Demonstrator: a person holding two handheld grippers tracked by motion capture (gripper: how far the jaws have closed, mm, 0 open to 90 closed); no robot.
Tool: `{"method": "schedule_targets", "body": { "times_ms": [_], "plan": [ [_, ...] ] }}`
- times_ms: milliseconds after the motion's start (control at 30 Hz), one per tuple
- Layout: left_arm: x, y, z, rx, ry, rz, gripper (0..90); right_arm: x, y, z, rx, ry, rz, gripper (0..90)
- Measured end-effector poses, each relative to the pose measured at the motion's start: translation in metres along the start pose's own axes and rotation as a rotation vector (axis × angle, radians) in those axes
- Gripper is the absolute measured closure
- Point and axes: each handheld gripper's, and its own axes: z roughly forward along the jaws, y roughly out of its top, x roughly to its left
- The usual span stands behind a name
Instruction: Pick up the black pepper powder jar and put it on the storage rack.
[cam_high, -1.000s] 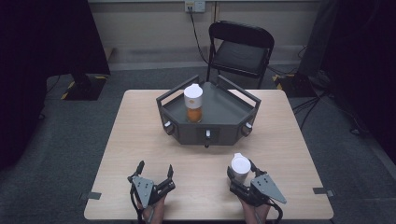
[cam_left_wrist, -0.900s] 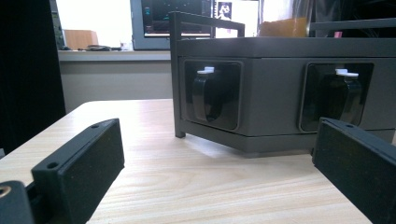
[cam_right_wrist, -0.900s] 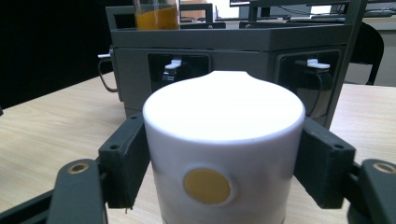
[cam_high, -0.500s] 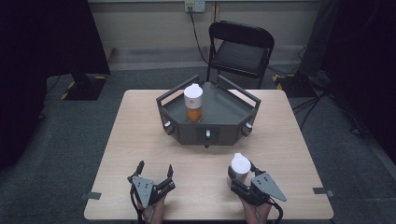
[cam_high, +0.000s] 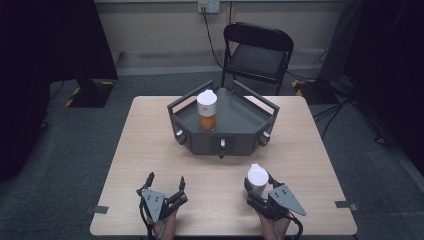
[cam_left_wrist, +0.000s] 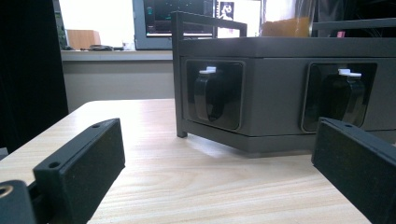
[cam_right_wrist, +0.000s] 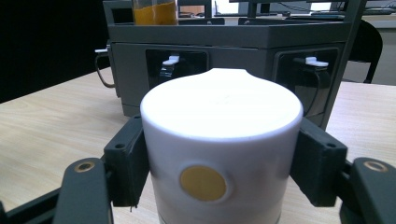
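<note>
A white lidded container (cam_high: 257, 176) with a yellow dot (cam_right_wrist: 203, 183) stands near the table's front right. My right gripper (cam_high: 258, 184) is shut on it, both pads pressed to its sides (cam_right_wrist: 127, 163); the jaws have just been closing with the container between them. My left gripper (cam_high: 166, 179) rests open near the front left, with bare tabletop between its jaws (cam_left_wrist: 215, 163). A second container (cam_high: 207, 111), white-capped with orange contents, stands upright in the grey tray (cam_high: 240, 131).
The grey angular tray (cam_left_wrist: 280, 51) sits at the table's far middle, with raised rails and clip handles on its front faces (cam_right_wrist: 170, 63). A black folding chair (cam_high: 257, 52) stands behind the table. Light wood tabletop (cam_high: 150, 135) lies between tray and grippers.
</note>
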Motion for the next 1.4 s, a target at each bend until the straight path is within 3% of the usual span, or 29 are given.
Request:
{"method": "schedule_targets", "body": {
  "times_ms": [1400],
  "plan": [
    [0.0, 0.0, 0.0, 0.001, 0.002, 0.0, 1.8, -0.001, 0.013, 0.001, -0.031, 0.02, -0.006, 30.1]
  ]
}}
